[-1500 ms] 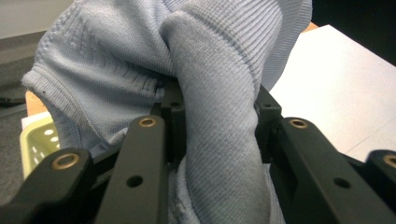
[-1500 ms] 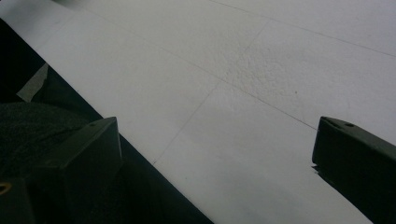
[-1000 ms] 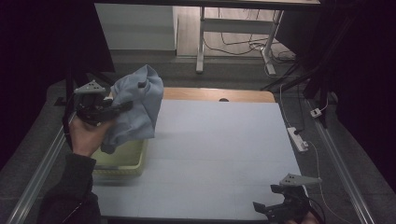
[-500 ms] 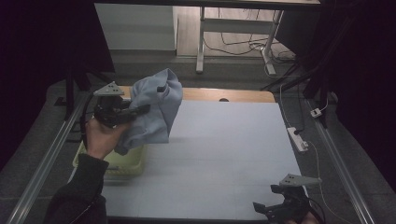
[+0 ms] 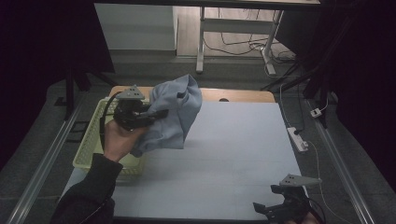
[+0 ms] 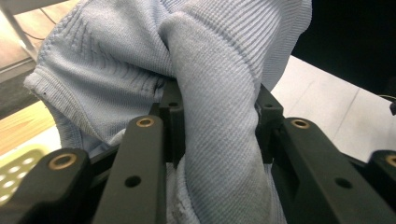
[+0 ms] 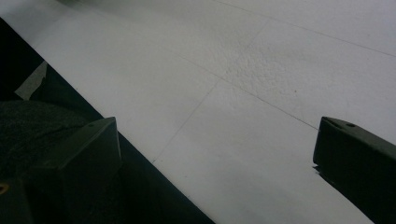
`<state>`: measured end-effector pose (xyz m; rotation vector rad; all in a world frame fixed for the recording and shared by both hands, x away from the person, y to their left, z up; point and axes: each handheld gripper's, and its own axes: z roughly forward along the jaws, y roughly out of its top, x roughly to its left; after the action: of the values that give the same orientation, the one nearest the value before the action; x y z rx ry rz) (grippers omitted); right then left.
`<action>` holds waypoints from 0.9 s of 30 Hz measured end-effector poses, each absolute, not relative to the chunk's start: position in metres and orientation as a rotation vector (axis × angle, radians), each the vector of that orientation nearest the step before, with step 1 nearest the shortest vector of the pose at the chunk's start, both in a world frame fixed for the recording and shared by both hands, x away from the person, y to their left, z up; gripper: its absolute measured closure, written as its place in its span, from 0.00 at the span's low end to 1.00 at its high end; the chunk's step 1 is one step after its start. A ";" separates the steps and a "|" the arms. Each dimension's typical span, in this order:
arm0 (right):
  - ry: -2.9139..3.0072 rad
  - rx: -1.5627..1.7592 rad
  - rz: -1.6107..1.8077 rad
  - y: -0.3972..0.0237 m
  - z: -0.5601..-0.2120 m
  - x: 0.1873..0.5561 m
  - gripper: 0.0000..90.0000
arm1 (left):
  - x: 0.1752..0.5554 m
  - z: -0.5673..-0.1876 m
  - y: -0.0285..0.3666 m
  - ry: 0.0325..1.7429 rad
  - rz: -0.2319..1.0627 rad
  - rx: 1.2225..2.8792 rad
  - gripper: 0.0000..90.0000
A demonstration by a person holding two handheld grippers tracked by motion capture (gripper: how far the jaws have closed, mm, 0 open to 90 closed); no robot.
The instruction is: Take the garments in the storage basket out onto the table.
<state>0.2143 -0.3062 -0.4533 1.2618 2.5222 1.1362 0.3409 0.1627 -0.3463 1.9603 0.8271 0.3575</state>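
A light blue knitted garment (image 5: 175, 114) hangs in the air over the table's left part, bunched in my left gripper (image 5: 161, 113), whose jaws are shut on a thick fold of it (image 6: 219, 135). A hand holds that gripper just right of the yellow-green basket (image 5: 91, 144). At the table's near right corner my right gripper (image 5: 264, 207) rests low, its jaws standing wide apart over the bare white surface (image 7: 243, 93) with nothing between them.
The white table top (image 5: 233, 149) stretches between the two grippers. A wooden strip (image 5: 233, 95) runs along its far edge. A power strip (image 5: 297, 139) lies on the floor at the right, and metal rails flank the table.
My left gripper has carried the blue garment rightward, from above the basket to over the table's left part. The right gripper has stayed put.
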 end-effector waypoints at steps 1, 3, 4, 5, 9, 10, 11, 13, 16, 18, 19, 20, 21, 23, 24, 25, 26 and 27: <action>2.522 1.263 1.134 -0.306 -0.453 0.214 0.01 | 0.341 -0.347 0.160 0.821 0.354 1.965 0.72; 2.523 1.263 1.136 -0.306 -0.453 0.214 0.01 | 0.342 -0.348 0.153 0.814 0.348 1.970 0.72; 2.523 1.264 1.135 -0.306 -0.453 0.214 0.01 | 0.343 -0.349 0.150 0.804 0.344 1.975 0.72; 2.523 1.264 1.135 -0.306 -0.453 0.214 0.01 | 0.343 -0.350 0.146 0.799 0.341 1.978 0.72; 2.523 1.264 1.134 -0.306 -0.454 0.214 0.01 | 0.344 -0.352 0.134 0.770 0.327 1.991 0.72; 2.523 1.264 1.134 -0.306 -0.454 0.214 0.01 | 0.344 -0.352 0.131 0.761 0.324 1.995 0.72; 2.523 1.264 1.134 -0.307 -0.454 0.214 0.01 | 0.344 -0.353 0.128 0.753 0.321 2.000 0.72; 2.521 1.265 1.131 -0.307 -0.453 0.214 0.01 | 0.344 -0.354 0.122 0.743 0.318 2.007 0.72; 2.523 1.266 1.132 -0.307 -0.454 0.214 0.01 | 0.344 -0.357 0.114 0.729 0.307 2.012 0.72; 2.523 1.267 1.132 -0.307 -0.454 0.213 0.01 | 0.344 -0.358 0.109 0.721 0.293 2.015 0.72; 2.521 1.267 1.129 -0.307 -0.453 0.213 0.01 | 0.345 -0.359 0.106 0.715 0.287 2.017 0.72; 2.523 1.267 1.131 -0.307 -0.454 0.213 0.01 | 0.345 -0.360 0.104 0.711 0.282 2.016 0.72; 2.523 1.267 1.132 -0.307 -0.454 0.213 0.01 | 0.345 -0.362 0.101 0.708 0.277 2.014 0.72; 2.523 1.267 1.132 -0.307 -0.454 0.213 0.01 | 0.345 -0.364 0.097 0.707 0.272 2.016 0.72; 2.521 1.269 1.129 -0.307 -0.454 0.213 0.01 | 0.345 -0.365 0.095 0.705 0.270 2.018 0.72; 2.522 1.268 1.129 -0.307 -0.454 0.213 0.01 | 0.346 -0.367 0.092 0.704 0.266 2.019 0.71; 2.522 1.268 1.129 -0.307 -0.454 0.213 0.01 | 0.346 -0.368 0.090 0.704 0.263 2.023 0.71; 2.522 1.267 1.129 -0.307 -0.454 0.213 0.01 | 0.347 -0.370 0.088 0.704 0.259 2.025 0.71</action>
<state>0.2130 -0.3072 -0.4535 1.2672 2.5223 1.1286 0.3472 0.0882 -0.3703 2.0247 0.7039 0.2593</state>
